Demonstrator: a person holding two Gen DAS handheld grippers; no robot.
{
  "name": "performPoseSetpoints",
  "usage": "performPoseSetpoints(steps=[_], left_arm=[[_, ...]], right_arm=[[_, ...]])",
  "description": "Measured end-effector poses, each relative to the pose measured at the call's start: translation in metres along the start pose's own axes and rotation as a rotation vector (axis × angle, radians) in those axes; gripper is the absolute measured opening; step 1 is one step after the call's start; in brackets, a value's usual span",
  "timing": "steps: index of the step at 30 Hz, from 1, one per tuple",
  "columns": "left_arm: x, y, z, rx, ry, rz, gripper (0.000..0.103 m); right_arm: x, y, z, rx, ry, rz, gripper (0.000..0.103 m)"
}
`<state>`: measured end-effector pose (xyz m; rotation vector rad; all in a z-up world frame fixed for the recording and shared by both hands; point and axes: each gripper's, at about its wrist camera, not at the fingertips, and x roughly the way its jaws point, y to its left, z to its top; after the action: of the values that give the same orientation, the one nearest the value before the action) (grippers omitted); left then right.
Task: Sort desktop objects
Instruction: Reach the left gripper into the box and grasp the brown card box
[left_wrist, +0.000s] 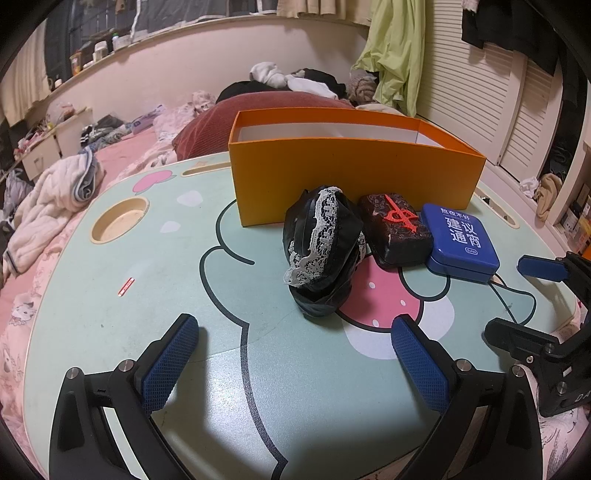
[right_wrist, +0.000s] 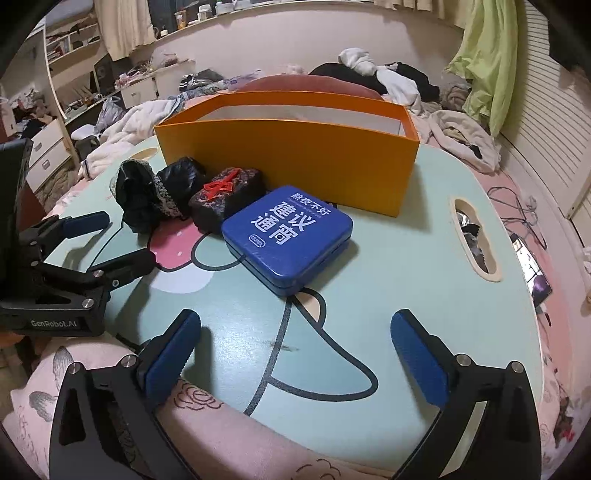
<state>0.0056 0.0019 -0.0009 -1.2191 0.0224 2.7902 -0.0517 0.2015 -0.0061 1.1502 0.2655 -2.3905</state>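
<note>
An open orange box (left_wrist: 351, 177) (right_wrist: 295, 162) stands at the back of the mint cartoon-print lap table (left_wrist: 147, 295) (right_wrist: 406, 258). In front of it lie three things in a row: a black bundle with white lace (left_wrist: 321, 251) (right_wrist: 147, 192), a dark block with a red character (left_wrist: 395, 232) (right_wrist: 225, 195), and a blue tin with white lettering (left_wrist: 460, 240) (right_wrist: 291, 236). My left gripper (left_wrist: 295, 332) (right_wrist: 125, 240) is open just short of the lace bundle, holding nothing. My right gripper (right_wrist: 295, 332) (left_wrist: 517, 299) is open wide and empty, a little short of the blue tin.
The table has a round cup recess (left_wrist: 118, 221) at its left and a slot handle (right_wrist: 474, 240) at its right. It rests on a pink bed strewn with clothes and a red cushion (left_wrist: 258, 110). A phone (right_wrist: 532, 269) lies right of the table.
</note>
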Motion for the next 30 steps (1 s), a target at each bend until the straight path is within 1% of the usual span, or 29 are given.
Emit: performPoseSetpoints(steps=[5, 9, 11, 12, 13, 14, 15, 16, 17, 18, 19, 20, 21, 22, 23, 24, 26, 27, 29, 30], left_arm=[[0.000, 0.002, -0.002, 0.001, 0.006, 0.001, 0.103], [0.000, 0.002, -0.004, 0.005, 0.016, 0.004, 0.103], [0.000, 0.003, -0.003, 0.005, 0.039, 0.005, 0.103], [0.000, 0.004, 0.001, 0.001, 0.077, 0.006, 0.103], [0.000, 0.005, 0.004, -0.003, 0.096, -0.005, 0.103], [-0.004, 0.006, 0.010, -0.015, 0.102, -0.045, 0.103], [-0.015, 0.009, 0.020, -0.050, 0.060, -0.112, 0.103], [-0.027, 0.012, 0.030, -0.087, 0.005, -0.156, 0.103], [-0.034, 0.013, 0.037, -0.112, -0.032, -0.180, 0.103], [-0.044, 0.015, 0.054, -0.141, -0.078, -0.227, 0.101], [-0.047, 0.014, 0.067, -0.143, -0.082, -0.255, 0.099], [-0.046, 0.012, 0.087, -0.137, -0.067, -0.290, 0.090], [-0.042, 0.010, 0.099, -0.136, -0.047, -0.301, 0.078], [-0.032, 0.009, 0.115, -0.138, -0.008, -0.299, 0.073], [-0.015, 0.007, 0.135, -0.153, 0.050, -0.275, 0.070], [-0.001, 0.005, 0.146, -0.162, 0.090, -0.264, 0.070], [0.037, 0.003, 0.167, -0.176, 0.200, -0.226, 0.070], [0.063, 0.003, 0.174, -0.185, 0.273, -0.170, 0.070], [0.092, 0.004, 0.176, -0.189, 0.344, -0.094, 0.070], [0.110, 0.004, 0.177, -0.192, 0.386, -0.077, 0.069]], right_arm=[[0.002, 0.001, 0.002, -0.005, 0.013, -0.027, 0.102], [0.002, 0.001, 0.002, -0.005, 0.013, -0.028, 0.102], [0.002, 0.000, 0.002, -0.005, 0.013, -0.028, 0.102], [0.002, 0.000, 0.002, -0.005, 0.013, -0.027, 0.102], [0.002, 0.000, 0.002, -0.005, 0.012, -0.027, 0.102], [0.002, 0.000, 0.002, -0.004, 0.011, -0.026, 0.102], [0.002, 0.000, 0.001, -0.003, 0.011, -0.025, 0.103], [0.001, 0.000, 0.001, -0.003, 0.011, -0.025, 0.103], [0.001, 0.000, 0.001, -0.003, 0.011, -0.025, 0.102], [0.001, 0.000, 0.001, -0.002, 0.011, -0.025, 0.102], [0.001, 0.000, 0.001, -0.002, 0.011, -0.025, 0.102], [0.001, 0.000, 0.001, -0.002, 0.011, -0.025, 0.102], [0.001, 0.000, 0.001, -0.002, 0.011, -0.024, 0.102], [0.001, 0.001, 0.001, -0.002, 0.010, -0.024, 0.102], [0.001, 0.000, 0.002, -0.002, 0.011, -0.024, 0.102], [0.001, 0.001, 0.001, -0.002, 0.010, -0.023, 0.102], [0.001, 0.000, 0.002, -0.002, 0.010, -0.023, 0.102], [0.001, 0.001, 0.001, -0.002, 0.009, -0.022, 0.102], [0.000, -0.001, 0.002, -0.002, 0.008, -0.021, 0.102], [0.000, -0.001, 0.001, -0.001, 0.007, -0.019, 0.102]])
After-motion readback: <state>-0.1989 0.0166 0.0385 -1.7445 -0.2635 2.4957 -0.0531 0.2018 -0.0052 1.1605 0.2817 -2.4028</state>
